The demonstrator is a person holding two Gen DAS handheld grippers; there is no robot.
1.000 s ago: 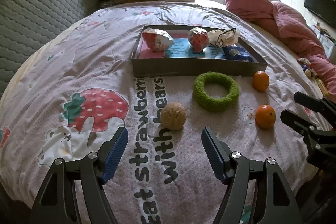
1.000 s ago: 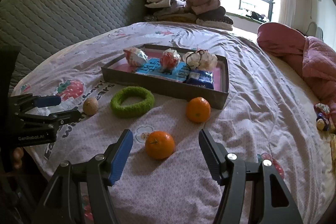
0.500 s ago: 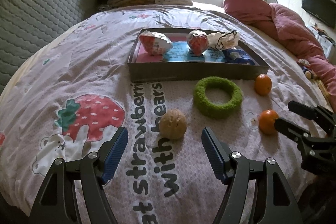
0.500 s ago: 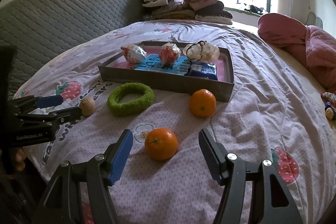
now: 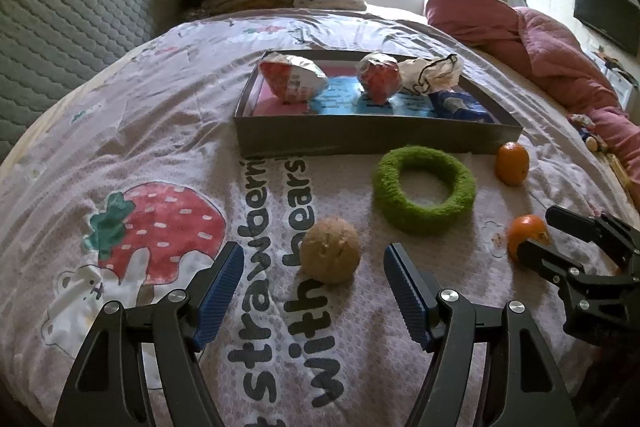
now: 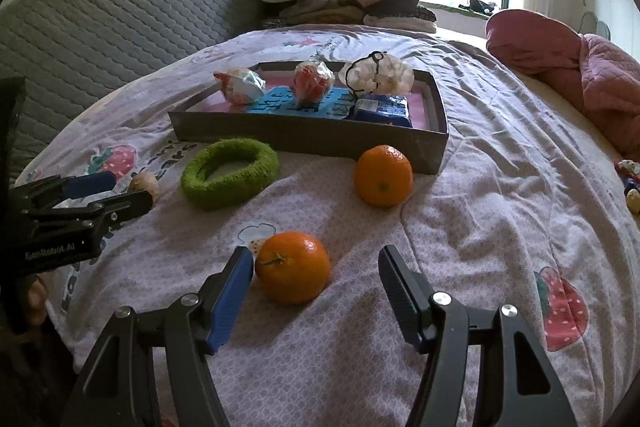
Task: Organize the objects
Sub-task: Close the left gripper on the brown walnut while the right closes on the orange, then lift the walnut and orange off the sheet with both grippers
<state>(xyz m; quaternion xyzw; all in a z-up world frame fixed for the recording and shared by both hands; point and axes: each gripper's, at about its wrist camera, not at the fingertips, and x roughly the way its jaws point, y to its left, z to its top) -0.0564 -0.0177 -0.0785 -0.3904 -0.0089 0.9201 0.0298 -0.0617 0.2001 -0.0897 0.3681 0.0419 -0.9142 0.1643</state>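
Two glossy oranges (image 6: 293, 267), fuzzy green ring (image 6: 229, 173), both grippers' fingers (image 6: 230, 301) apart

Both grippers have closed in on the fruit nearest the tray (image 5: 376, 143). The left gripper (image 5: 314, 287) has come down toward the brown round fruit (image 5: 330, 255) — a second ago that fruit sat well ahead of the blue pads, now it lies between their tips. The right gripper (image 6: 316, 291) has sunk likewise — the near orange (image 6: 293, 267) now sits just beside its left pad (image 6: 230, 301).
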